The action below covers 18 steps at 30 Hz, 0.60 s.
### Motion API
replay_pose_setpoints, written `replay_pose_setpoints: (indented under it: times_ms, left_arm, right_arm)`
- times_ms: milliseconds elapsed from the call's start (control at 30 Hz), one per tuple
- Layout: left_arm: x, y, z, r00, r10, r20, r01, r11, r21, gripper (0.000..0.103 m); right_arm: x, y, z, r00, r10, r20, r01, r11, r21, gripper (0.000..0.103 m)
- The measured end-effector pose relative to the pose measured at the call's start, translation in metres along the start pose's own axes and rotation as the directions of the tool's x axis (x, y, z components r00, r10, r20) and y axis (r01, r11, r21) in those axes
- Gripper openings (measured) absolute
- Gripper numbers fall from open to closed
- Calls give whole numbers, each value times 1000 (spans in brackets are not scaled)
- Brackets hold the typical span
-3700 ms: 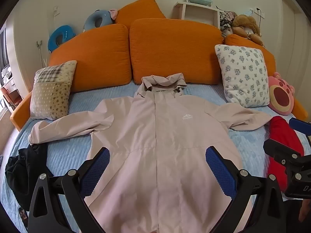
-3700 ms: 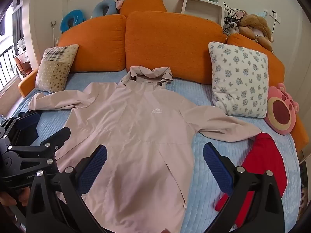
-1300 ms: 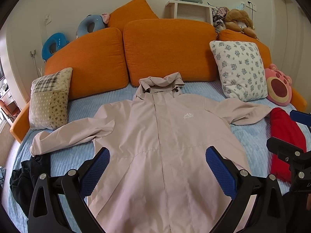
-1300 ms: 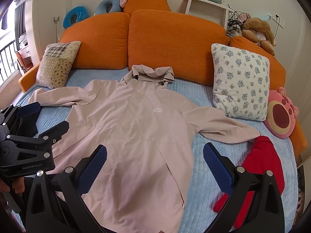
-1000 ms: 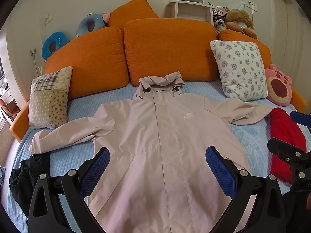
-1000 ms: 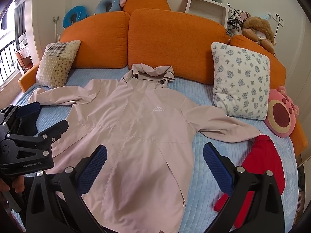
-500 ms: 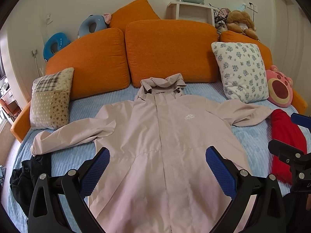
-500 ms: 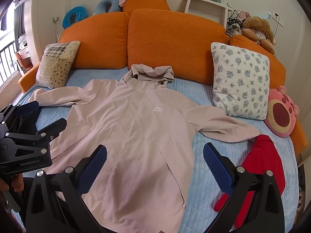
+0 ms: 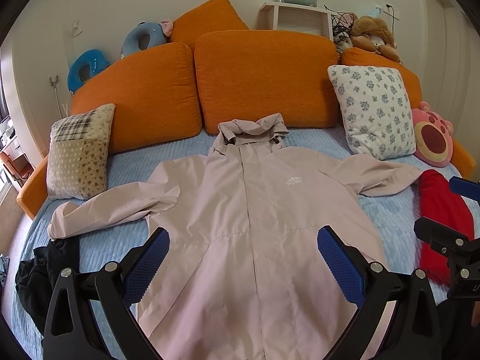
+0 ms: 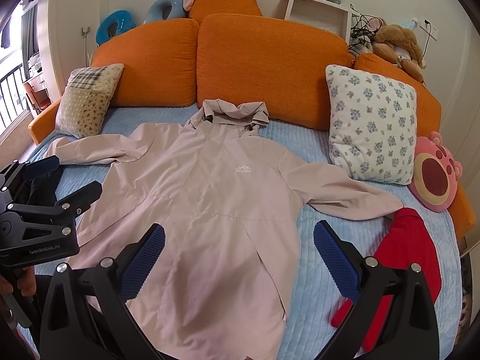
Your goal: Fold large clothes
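Observation:
A pale pink hooded jacket [image 9: 249, 210] [image 10: 210, 198] lies flat and face up on the blue bed cover, sleeves spread to both sides, hood toward the orange cushions. My left gripper [image 9: 243, 258] hovers open above the jacket's lower body, nothing between its blue pads. Over the hem and its right side, my right gripper [image 10: 240, 252] is also open and holds nothing. Each gripper shows at the edge of the other's view: the right one [image 9: 450, 210] and the left one [image 10: 66, 177].
A red garment [image 10: 402, 255] lies by the right sleeve and a black one [image 9: 39, 270] by the left sleeve. A patchwork pillow [image 9: 78, 147], floral pillow [image 10: 369, 126], pink plush [image 10: 435, 174] and orange cushions [image 9: 264, 78] ring the bed [image 10: 318, 285].
Both views have shifted only slightly over the jacket. The jacket has not moved and both grippers stay open.

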State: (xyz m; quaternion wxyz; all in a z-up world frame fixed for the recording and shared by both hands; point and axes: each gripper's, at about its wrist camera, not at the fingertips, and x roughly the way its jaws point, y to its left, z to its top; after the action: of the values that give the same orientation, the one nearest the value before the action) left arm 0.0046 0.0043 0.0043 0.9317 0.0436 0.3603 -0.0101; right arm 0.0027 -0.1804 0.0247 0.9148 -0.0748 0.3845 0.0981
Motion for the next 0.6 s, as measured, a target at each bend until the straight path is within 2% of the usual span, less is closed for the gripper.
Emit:
replay_pose_setpoints:
  times_ms: [600]
  left_arm:
    - [3, 12, 5, 1000, -2, -8, 2, 1000, -24, 100]
  right_arm:
    - [8, 3, 3, 1000, 6, -5, -6, 1000, 1, 98]
